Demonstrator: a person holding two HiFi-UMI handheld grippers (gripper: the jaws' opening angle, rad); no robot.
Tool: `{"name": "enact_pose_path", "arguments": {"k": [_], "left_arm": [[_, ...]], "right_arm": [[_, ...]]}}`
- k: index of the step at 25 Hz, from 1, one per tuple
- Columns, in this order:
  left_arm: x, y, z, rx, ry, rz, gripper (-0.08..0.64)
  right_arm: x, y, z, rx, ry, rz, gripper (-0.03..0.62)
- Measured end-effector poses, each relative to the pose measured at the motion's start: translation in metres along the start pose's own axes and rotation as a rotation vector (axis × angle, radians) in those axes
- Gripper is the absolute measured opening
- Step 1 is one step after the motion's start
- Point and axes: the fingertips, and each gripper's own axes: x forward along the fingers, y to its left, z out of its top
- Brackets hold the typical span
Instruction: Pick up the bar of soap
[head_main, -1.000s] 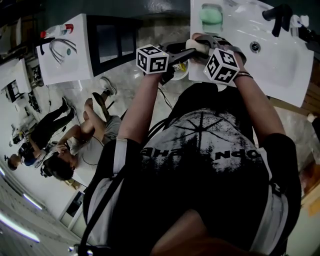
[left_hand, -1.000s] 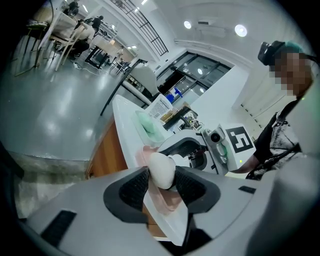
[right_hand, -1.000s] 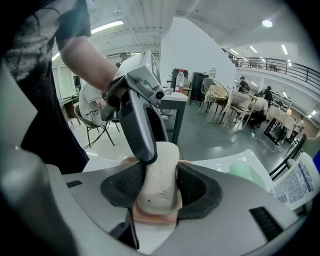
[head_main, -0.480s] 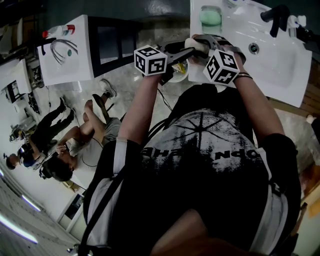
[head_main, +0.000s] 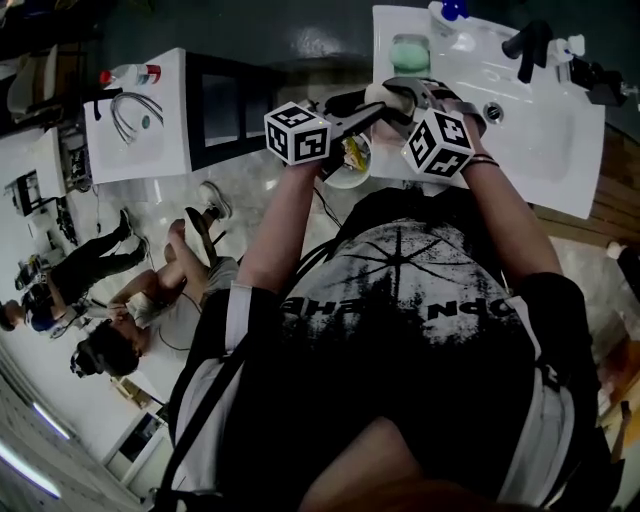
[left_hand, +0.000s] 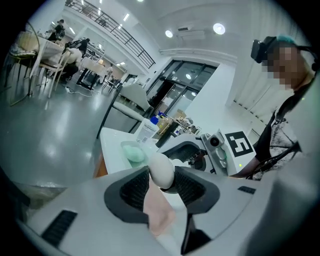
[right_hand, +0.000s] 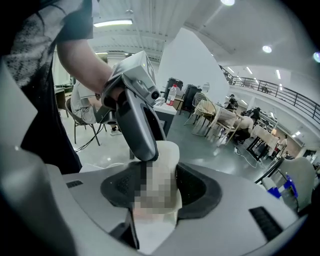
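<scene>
left gripper view first: nearest me, the left gripper (left_hand: 162, 181) has its pads clenched on one end of the pale bar of soap (left_hand: 161, 169), which pokes up past the tips. in the right gripper view the right gripper (right_hand: 159, 186) is clamped on the same bar from the other side. the bar fills the gap between its pads, and the left tool's jaw touches the soap just above. from the head view the two tools meet nose to nose with the soap pinched between them, held in the air by the near edge of the white sink counter (head_main: 470, 85) and, as far as i can tell, off its surface. beyond sit the green soap dish (head_main: 410, 52) and, further back, the dark tap (head_main: 530, 40). i judge the pick-up as good as done. the next move calls for an even squeeze from both sides, since a slick bar could squirt out.
</scene>
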Motion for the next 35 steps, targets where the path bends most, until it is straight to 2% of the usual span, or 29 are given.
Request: {"name": "enact_pose_path", "arguments": {"k": [12, 19, 27, 35], "left_arm": [[-0.009, -0.039, 0.057, 0.175, -0.098, 0.037, 0.166], [-0.005, -0.06, 0.07, 0.206, -0.12, 0.038, 0.164], [0.025, -0.084, 0.075, 0.219, -0.118, 0.0, 0.164], [0.071, -0.12, 0.073, 0.24, -0.088, -0.064, 0.164]], "right_arm": [[-0.048, -0.033, 0.035, -0.082, -0.062, -0.121, 0.209], [-0.073, -0.039, 0.038, -0.093, -0.084, -0.147, 0.209], [-0.104, -0.045, 0.016, -0.083, -0.064, -0.182, 0.209], [-0.143, -0.046, -0.028, -0.058, -0.031, -0.231, 0.209]]}}
